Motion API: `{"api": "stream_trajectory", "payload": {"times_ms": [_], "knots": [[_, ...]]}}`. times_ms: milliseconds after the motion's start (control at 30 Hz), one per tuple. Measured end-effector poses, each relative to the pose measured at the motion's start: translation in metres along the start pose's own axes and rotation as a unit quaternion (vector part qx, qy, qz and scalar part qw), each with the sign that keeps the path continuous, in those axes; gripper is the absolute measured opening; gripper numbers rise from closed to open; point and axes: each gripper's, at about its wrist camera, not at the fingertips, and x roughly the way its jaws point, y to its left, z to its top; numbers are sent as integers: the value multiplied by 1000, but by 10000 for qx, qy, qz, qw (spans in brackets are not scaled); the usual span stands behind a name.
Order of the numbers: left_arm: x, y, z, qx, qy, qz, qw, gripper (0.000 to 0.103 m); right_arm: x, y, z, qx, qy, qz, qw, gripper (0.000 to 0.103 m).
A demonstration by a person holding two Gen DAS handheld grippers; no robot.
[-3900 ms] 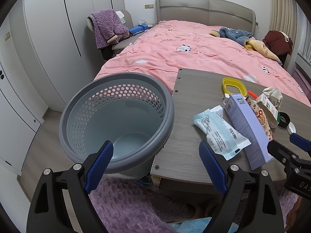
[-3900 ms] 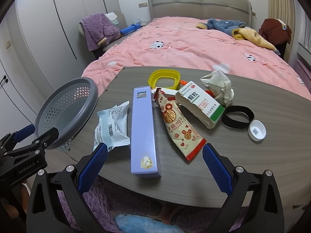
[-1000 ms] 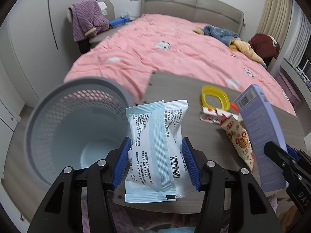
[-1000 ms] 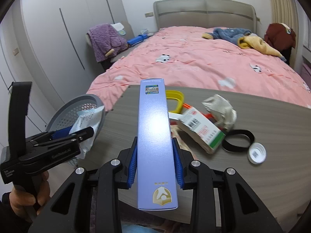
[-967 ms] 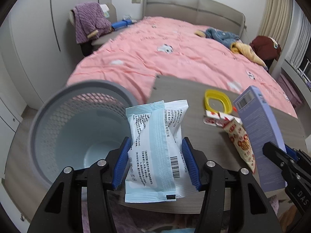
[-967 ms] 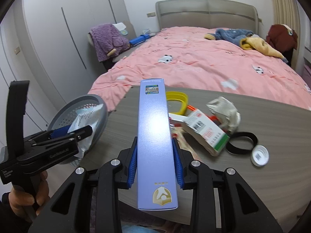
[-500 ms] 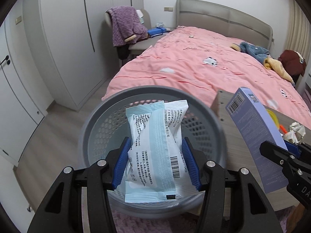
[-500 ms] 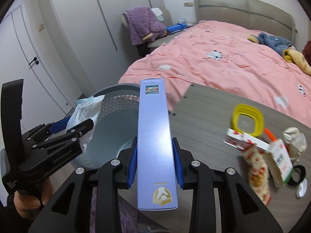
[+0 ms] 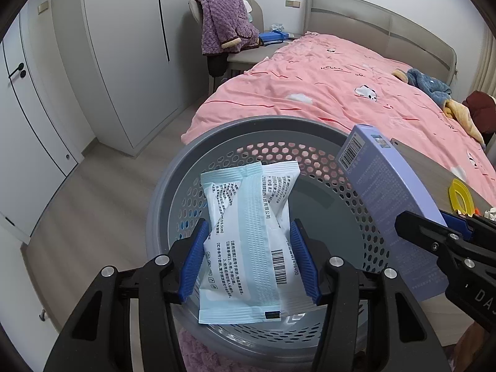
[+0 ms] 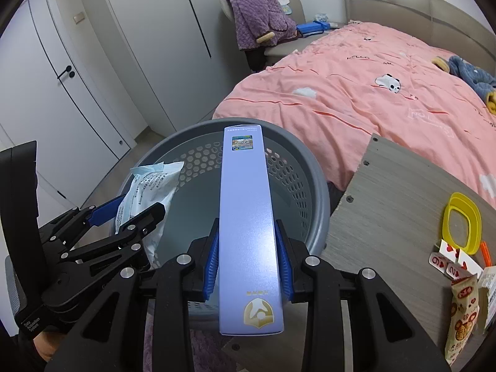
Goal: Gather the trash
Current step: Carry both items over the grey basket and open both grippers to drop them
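Both grippers hang above the grey basket so the trash can fall inside: the left gripper has its jaws pinching the pale blue packet, and the right gripper clamps the long purple box

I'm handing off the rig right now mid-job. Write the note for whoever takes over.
Left gripper: shut on the blue-white packet, over the grey basket.
Right gripper: shut on the long purple box, also over the basket.
Done: both picked up; nothing in the basket.
Left: release both, then clear the table: yellow ring, snack wrapper, playing cards.
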Motion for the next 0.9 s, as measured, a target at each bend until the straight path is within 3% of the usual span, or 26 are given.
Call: {"api": "stream_trajectory", "payload": {"times_ms": [200, 333, 900], "knots": [[2, 6, 3, -91, -15, -26, 10000, 53, 9, 3, 2, -1, 85, -13, 10000, 34], [2, 8, 2, -132, 13, -4, 9999, 56, 9, 4, 3, -23, 27, -39, 10000, 43], [-4, 9, -2, -201, 7, 69, 9998, 63, 7, 0, -2, -36, -13, -132, 9999, 45]]}}
